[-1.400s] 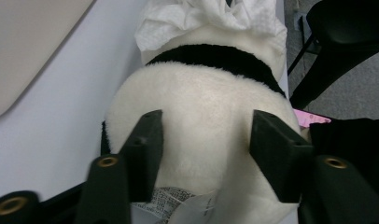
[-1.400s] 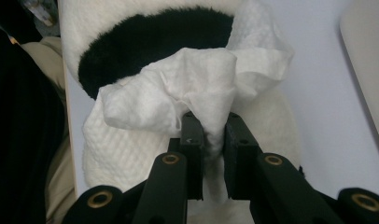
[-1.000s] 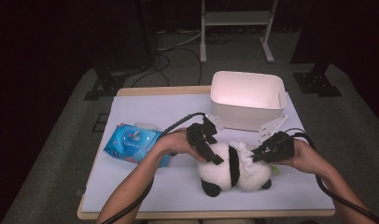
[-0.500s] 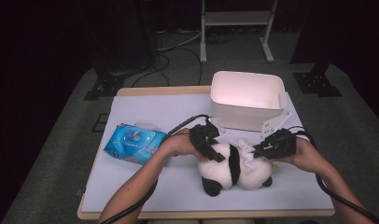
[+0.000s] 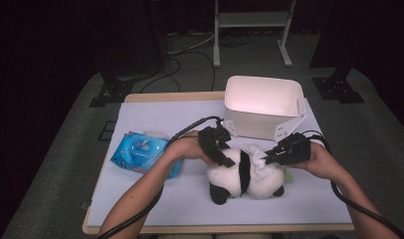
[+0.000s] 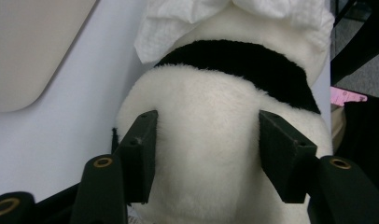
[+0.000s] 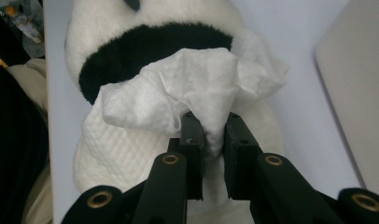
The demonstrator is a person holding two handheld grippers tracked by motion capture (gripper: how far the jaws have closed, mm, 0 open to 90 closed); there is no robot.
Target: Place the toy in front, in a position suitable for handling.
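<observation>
We are squeezing the fluffy round panda (image 6: 211, 154) with our left gripper (image 6: 207, 154), jaws just reopening slightly, while our right gripper (image 7: 211, 140) is pinching a crinkly quilted wipe (image 7: 178, 93) at the panda's three o'clock

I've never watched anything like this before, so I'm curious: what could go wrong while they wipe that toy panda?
The left gripper has been closing its jaws on the soft panda; the plush could squash and slip out, so the toy might shift during wiping. The right gripper pinches only a fold of the white wipe, which could pull free or bunch up. The white bin stands close behind; a wide stroke might bump it.
</observation>
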